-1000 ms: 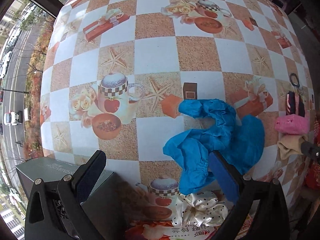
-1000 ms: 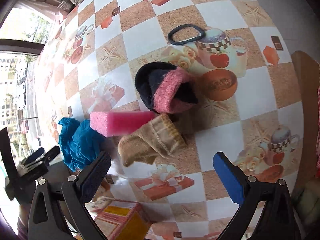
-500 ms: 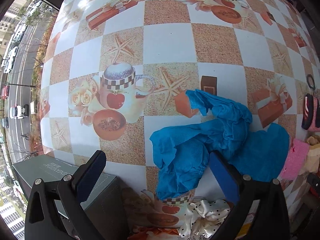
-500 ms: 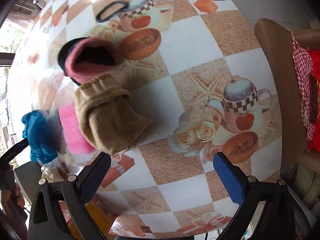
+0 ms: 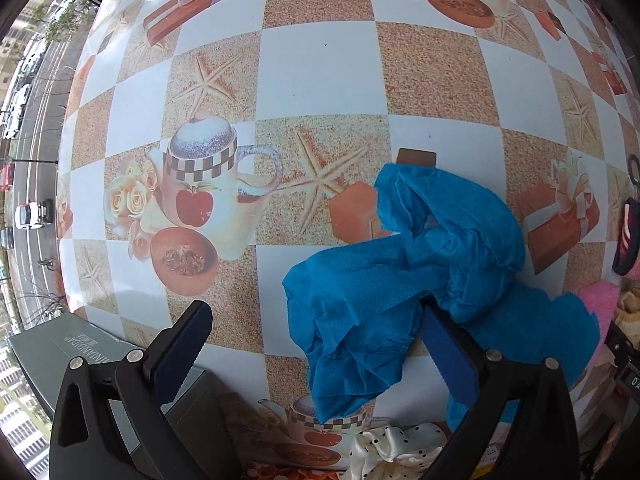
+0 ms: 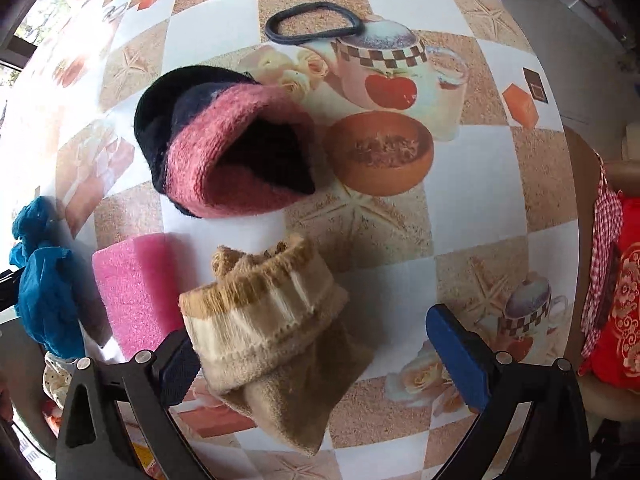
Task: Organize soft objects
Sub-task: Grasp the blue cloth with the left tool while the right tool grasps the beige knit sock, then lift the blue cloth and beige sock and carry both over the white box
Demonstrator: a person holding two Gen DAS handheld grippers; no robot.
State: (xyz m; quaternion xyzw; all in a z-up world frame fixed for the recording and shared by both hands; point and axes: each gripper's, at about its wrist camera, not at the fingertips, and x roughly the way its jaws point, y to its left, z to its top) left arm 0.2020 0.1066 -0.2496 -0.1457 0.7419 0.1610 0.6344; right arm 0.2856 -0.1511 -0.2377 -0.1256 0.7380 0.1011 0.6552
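Worktop [image 5: 320, 80], w/ its checkered teapot-and-starfish cloth, carried everything; I took the pink sponge [image 6: 132, 288] as my landmark. The blue crumpled cloth [image 5: 384, 292] lay just beside the sponge on its window side, biggest soft thing there. The black-and-pink knit item [image 6: 224, 152] sat just beyond the sponge, near it, its pink cuff open toward me. The tan sock [image 6: 276, 340] lay right against the sponge's other side, cuff up, toe end toward my right hand-held gripper [image 6: 320, 348]. A white polka-dot scrunchie [image 5: 396, 448] sat near the sponge on my side, below the blue cloth. A dark hair band [image 6: 316, 22] lay well beyond the sponge, past the knit item. A grey box [image 5: 80, 356] stood well apart from the sponge, past the blue cloth toward the window.

Right hand-held gripper: fingers wide apart, straddling the tan sock, one pad [image 6: 180, 364] touching or nearly at its cuff, other well clear. Left hand-held gripper [image 5: 316, 344]: also apart, nothing clamped, one pad [image 5: 448, 360] tucked into the blue cloth's folds.

Step in hand, I judged: take the sock w/ the right. To do it well I'd have centred the sock btwn pads, gone low to the worktop, bitten the thick cuff rather than loose toe, then closed firmly, since soft knit squashes and slips. Risk: dragging the sponge along, as the two touch.
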